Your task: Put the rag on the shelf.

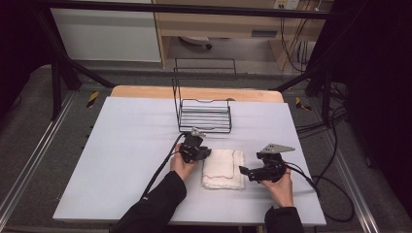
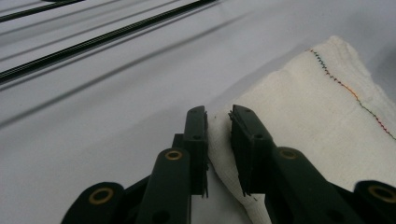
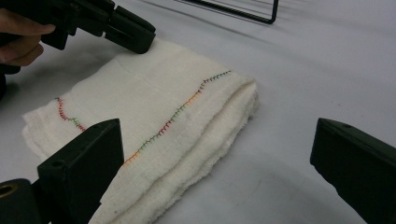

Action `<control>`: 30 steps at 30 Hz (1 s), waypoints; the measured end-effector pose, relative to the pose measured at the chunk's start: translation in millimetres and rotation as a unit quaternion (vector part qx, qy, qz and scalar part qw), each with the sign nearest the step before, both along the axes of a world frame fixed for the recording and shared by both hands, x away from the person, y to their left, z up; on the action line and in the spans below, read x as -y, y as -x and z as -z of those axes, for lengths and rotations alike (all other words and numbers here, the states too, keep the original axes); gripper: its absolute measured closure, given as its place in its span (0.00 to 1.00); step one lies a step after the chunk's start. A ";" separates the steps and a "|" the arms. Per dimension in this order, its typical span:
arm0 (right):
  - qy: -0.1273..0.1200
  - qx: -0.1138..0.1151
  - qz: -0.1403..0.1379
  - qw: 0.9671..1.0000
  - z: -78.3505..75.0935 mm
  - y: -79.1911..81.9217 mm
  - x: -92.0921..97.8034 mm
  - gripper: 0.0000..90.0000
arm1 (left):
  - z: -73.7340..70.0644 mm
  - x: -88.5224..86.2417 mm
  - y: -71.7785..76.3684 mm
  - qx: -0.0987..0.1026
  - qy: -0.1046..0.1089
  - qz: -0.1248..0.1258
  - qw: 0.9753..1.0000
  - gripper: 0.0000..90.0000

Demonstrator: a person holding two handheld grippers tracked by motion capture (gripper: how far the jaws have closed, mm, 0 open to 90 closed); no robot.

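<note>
The left tongs (image 2: 218,122) are nearly closed on the towel's corner, a thin fold of cloth being pinched between the jaws. The right tongs (image 3: 212,175) are spread wide, released, one jaw over the towel's near edge and the other over bare worktop. The folded white towel (image 1: 222,168), hemmed in coloured stitching, is seen at the worktop's (image 1: 121,160) 5 o'clock area. A black wire rack (image 1: 204,115) stands at 12 o'clock, apart from the towel. Wide open surface is left toward 9 o'clock.
</note>
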State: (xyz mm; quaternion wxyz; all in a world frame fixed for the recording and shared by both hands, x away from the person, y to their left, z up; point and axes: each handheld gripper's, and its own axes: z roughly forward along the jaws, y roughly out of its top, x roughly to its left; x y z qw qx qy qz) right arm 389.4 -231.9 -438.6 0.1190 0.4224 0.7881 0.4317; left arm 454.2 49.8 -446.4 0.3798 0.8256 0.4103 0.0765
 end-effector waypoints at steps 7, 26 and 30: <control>0.002 0.000 0.009 1.000 1.6 -9.6 -2.2 0.11 | 1.5 1.6 1.6 0.006 -0.003 0.003 1.000 0.89; 0.004 -0.007 0.042 0.999 12.6 -42.1 -16.4 0.52 | 2.9 4.3 5.4 0.026 -0.013 0.006 1.000 0.89; 0.003 -0.019 0.045 0.999 15.3 -44.7 -17.6 0.59 | 3.2 3.4 5.3 0.028 -0.014 0.009 0.999 0.89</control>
